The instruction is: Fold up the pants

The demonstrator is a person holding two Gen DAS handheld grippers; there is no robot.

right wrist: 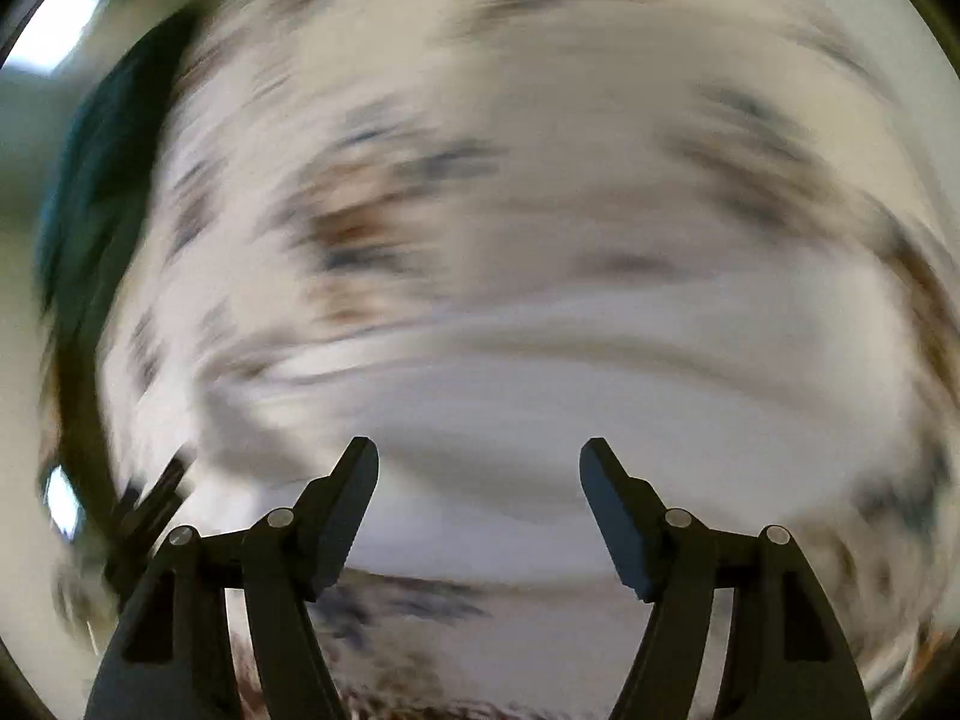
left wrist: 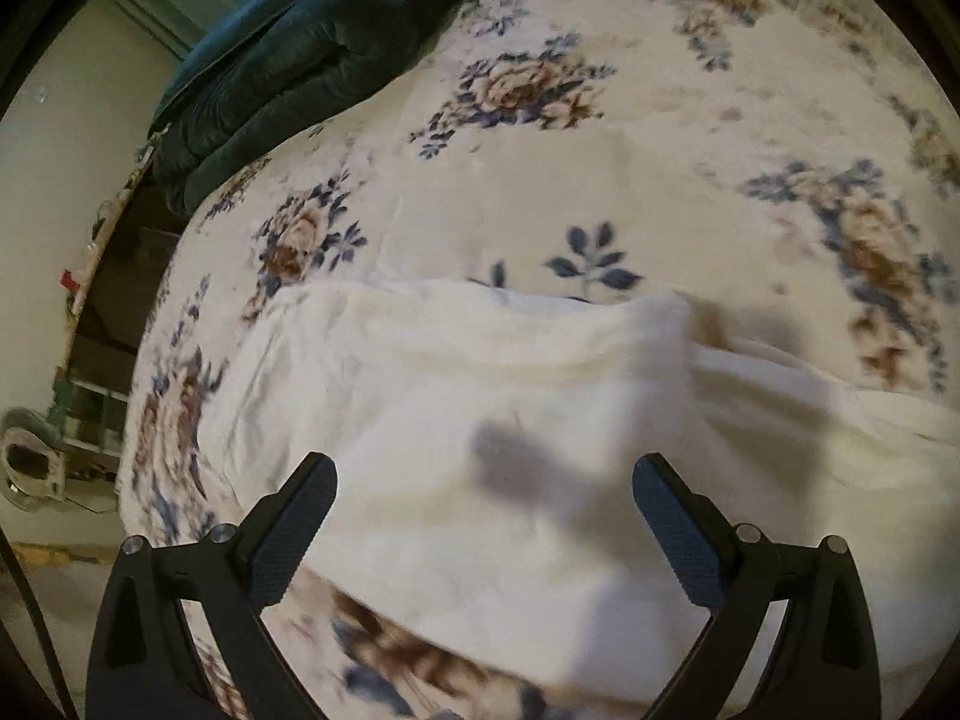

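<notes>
1. The white pants (left wrist: 510, 420) lie flat with soft creases across the lower middle of the left wrist frame, on a floral bedspread (left wrist: 600, 150).
2. A dark teal cushion (left wrist: 288, 60) sits at the upper left; a pale wall and clutter fill the far left edge.
3. The left gripper (left wrist: 485, 474) is spread wide above the pants, holding nothing.
4. The right gripper (right wrist: 479, 456) gapes empty too; its view is smeared, showing pale cloth (right wrist: 540, 420).

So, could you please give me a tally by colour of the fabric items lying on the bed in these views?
White: 1, the pants, lying on the bedspread below the open left tool.
Dark teal: 1, the cushion at the far left edge.
Floral cream: 1, the bedspread.
Total: 3.
The right wrist view is too blurred to add anything.
</notes>
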